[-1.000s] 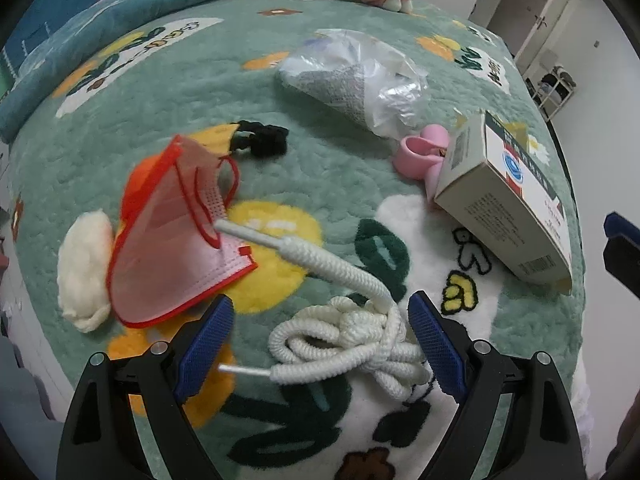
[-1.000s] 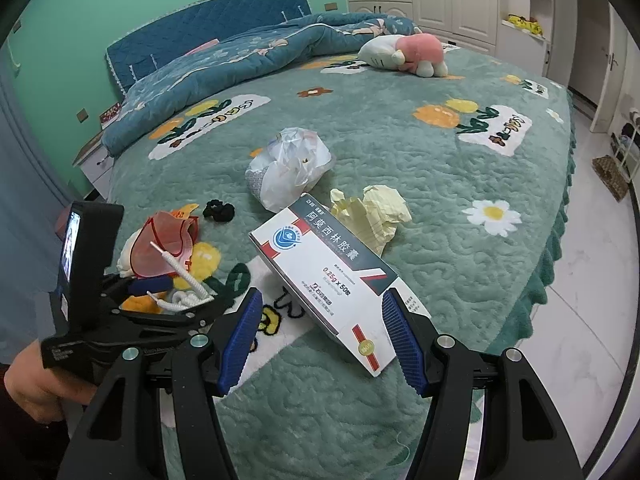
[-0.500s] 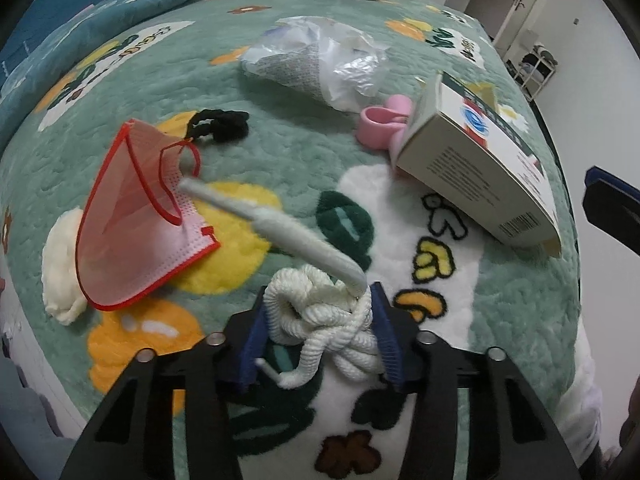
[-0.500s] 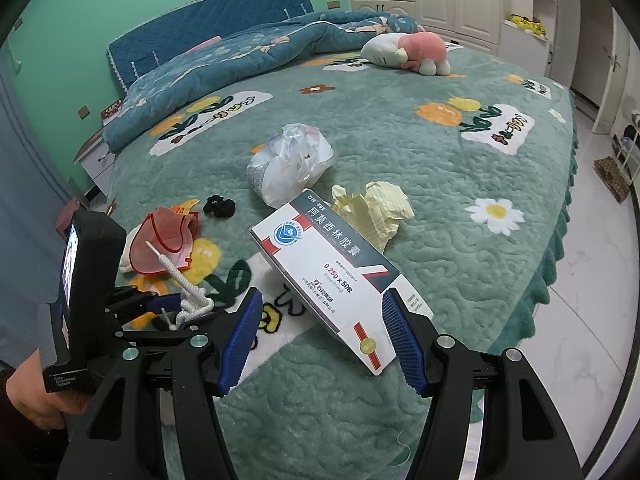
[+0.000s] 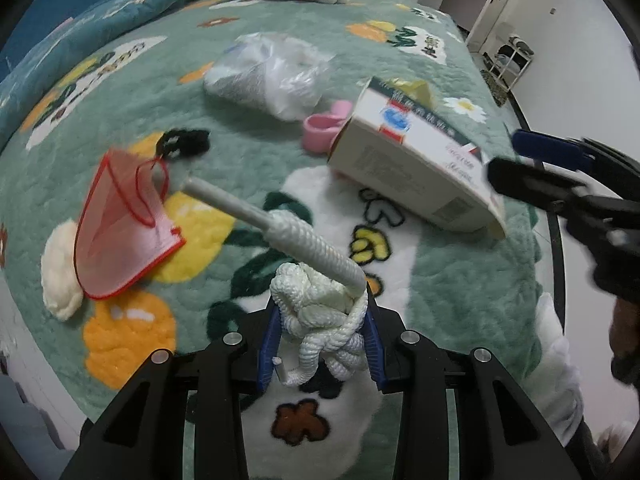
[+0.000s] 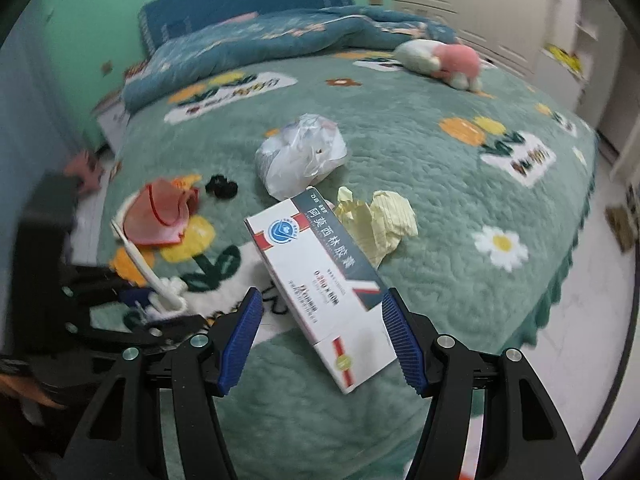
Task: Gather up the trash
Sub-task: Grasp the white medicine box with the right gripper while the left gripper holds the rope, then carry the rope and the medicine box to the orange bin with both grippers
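My left gripper [image 5: 320,340] is shut on a bundle of white rope [image 5: 320,308], held just above the bedspread, one stiff end sticking up and away. The rope also shows in the right wrist view [image 6: 160,280]. My right gripper [image 6: 326,332] is open, its jaws on either side of the near end of a white medicine box [image 6: 320,276]; the box also shows in the left wrist view [image 5: 416,172]. A pink face mask [image 5: 120,224], a clear plastic bag [image 5: 272,72], crumpled yellow paper [image 6: 380,220] and a black hair tie [image 5: 184,140] lie on the bed.
A pink ring-shaped object [image 5: 324,128] lies behind the box. A white fluffy lump [image 5: 60,276] lies left of the mask. A plush toy [image 6: 440,60] and a blue quilt [image 6: 280,36] are at the far end. The bed edge [image 6: 560,280] drops to the floor at right.
My left gripper has shut on the rope bundle and lifted it off the bedspread. My right gripper has moved closer around the box and stayed open.
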The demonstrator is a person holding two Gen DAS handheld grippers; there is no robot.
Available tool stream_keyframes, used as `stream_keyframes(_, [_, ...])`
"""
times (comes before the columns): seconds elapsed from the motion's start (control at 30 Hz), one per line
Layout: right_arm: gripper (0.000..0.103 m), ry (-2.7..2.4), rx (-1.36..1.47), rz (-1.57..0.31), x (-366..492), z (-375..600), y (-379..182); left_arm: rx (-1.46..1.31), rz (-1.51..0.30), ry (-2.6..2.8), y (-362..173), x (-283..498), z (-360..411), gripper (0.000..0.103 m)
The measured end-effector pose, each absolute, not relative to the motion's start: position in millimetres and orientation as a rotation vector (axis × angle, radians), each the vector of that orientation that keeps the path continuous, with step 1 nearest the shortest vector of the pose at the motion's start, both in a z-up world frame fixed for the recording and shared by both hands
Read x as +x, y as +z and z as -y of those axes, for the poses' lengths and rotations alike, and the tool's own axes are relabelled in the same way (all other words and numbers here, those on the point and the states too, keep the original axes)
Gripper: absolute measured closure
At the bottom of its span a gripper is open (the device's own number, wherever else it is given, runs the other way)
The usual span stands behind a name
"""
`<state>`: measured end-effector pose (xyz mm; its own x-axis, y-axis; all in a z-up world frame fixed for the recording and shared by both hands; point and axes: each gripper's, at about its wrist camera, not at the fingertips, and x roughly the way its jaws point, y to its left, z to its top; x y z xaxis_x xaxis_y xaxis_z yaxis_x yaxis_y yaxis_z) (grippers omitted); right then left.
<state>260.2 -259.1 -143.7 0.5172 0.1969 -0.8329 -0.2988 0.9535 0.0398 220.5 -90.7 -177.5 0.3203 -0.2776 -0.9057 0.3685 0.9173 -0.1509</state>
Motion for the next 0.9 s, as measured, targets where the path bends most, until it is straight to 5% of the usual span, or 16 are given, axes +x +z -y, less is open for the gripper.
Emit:
stream_keyframes(0.13, [0.04,0.373,-0.205,-1.016,275.0,256.6,-152.1,0.085,-1.167,-0.416,-175.5,228.3,94.4,0.065])
stream_keyframes(0.27, [0.024,0.465,-0.255,-1.061,288.1,253.2,-161.5,0.071,-1.174,-0.405,-176.3,233.6,93.6,0.065])
stream_keyframes(0.57, [0.024,0.509,-0.346,-1.089,306.1,247.3,-183.8,0.073,-1.204,-0.395,-183.8,242.6,99.2,0.065])
stream_keyframes(0.63, [0.036,0.527,-0.317,-1.105,305.6,247.5,-188.9,0.073,-1.208,-0.394,-184.5,243.5,98.9,0.065])
stream_keyframes(0.9, [0.038,0.498,-0.219,-1.06,285.9,251.6,-172.6,0.054,-1.202,-0.391,-177.6,238.3,94.3,0.064])
